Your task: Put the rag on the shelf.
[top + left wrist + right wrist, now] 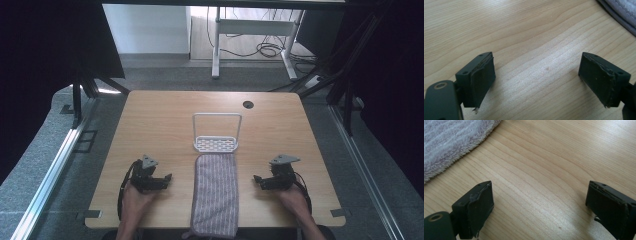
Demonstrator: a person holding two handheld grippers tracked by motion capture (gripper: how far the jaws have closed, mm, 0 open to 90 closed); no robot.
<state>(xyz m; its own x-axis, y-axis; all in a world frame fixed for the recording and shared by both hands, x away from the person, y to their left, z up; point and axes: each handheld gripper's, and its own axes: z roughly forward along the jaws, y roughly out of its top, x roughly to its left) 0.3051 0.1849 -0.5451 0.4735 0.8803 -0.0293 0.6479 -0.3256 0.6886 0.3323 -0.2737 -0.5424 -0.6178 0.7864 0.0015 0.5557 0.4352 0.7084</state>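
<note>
Resting at the near edge of the wooden table (165,110), the person's left hand (134,196) and right hand (292,196) each hold a black tool, and no brand, label or readable writing can be made out on either tool or on anything on the table. The left gripper (169,178) sits to the left of a striped towel (215,195), pointing inward toward it; in the left gripper view its jaws stand wide apart over bare wood grain with nothing between them, and the pads (482,82) look worn at the edges. A corner of the towel shows at the upper right of that view, well clear of the jaws. The right gripper (256,180) mirrors it on the other side of the towel, also pointing inward; in the right gripper view its jaws are likewise spread wide and empty above the tabletop, with the fluffy edge of the towel at the upper left, apart from the jaws. The towel lies flat along the middle of the table, its near end hanging over the front edge. Just beyond its far end stands a small white wire rack (216,144) with a perforated base and a tall hoop-shaped frame, touching or almost touching the towel. Farther back a dark round cable hole (248,104) sits in the tabletop.
</note>
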